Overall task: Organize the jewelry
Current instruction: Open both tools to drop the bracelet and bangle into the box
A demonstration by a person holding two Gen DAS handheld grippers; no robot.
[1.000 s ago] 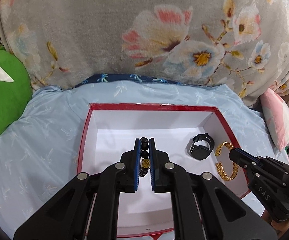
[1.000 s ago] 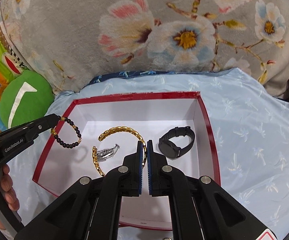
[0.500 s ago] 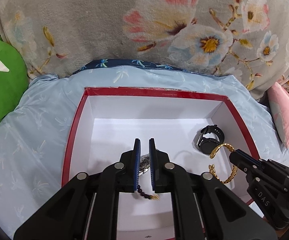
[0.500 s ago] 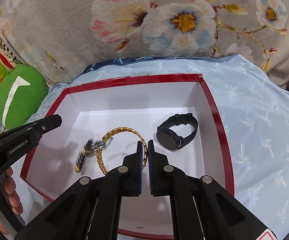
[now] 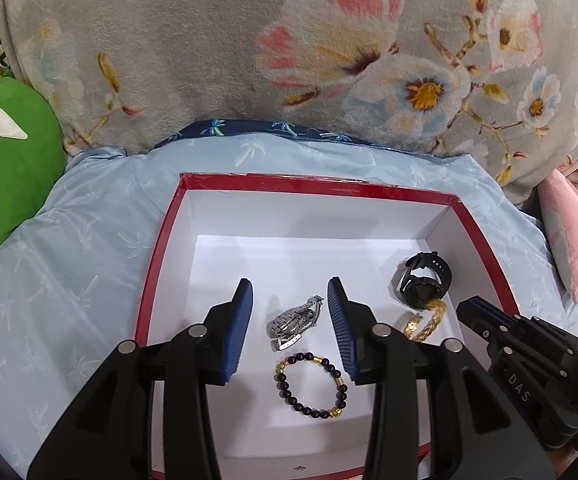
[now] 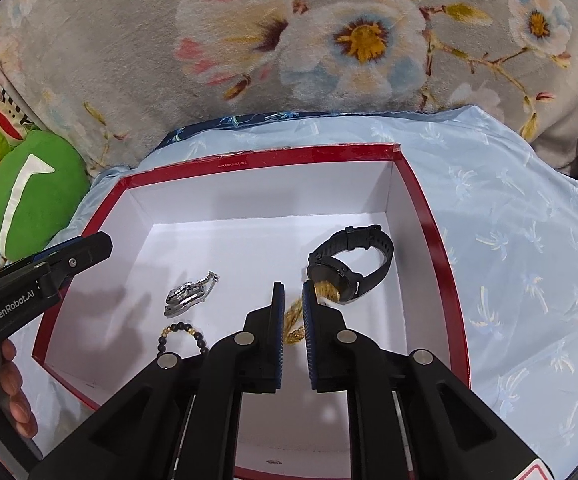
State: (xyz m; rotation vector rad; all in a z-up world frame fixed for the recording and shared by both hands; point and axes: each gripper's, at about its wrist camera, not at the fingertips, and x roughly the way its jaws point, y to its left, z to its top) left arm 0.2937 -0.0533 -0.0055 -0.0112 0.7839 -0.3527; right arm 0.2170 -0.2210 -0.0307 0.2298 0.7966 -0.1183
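Left wrist view first: our left gripper (image 5: pixel 290 294) has its blue ribbed pads spread wide with nothing between them, hanging over the red-rimmed box (image 5: pixel 321 185). Just below it on the white floor lies the beaded bracelet (image 5: pixel 312 384), a loop of dark round beads with a few gold ones mixed in, lying flat and free. Right past it sits the silver watch (image 5: pixel 295 322), a shiny metal link band crumpled on its side.

Over on the right wrist view, our right gripper (image 6: pixel 294 292) has only a narrow gap between its pads, and the gold chain bracelet (image 6: pixel 294 322) runs through that gap. We honestly can't tell if the pads are actually pinching it or just sitting around it. Most of the chain is hidden behind the fingers; one chunky woven end pokes out against the face of the black watch (image 6: pixel 349 264), which rests near the right wall with its rubbery strap curled in a loop.

The box itself looks like glossy cardboard, white inside, sitting on a light blue sheet (image 6: pixel 509 240) with a faint palm print. Behind that is a fuzzy grey floral blanket (image 5: pixel 289 48), and a green plush (image 5: pixel 5 168) off to the left, cut off by the frame.
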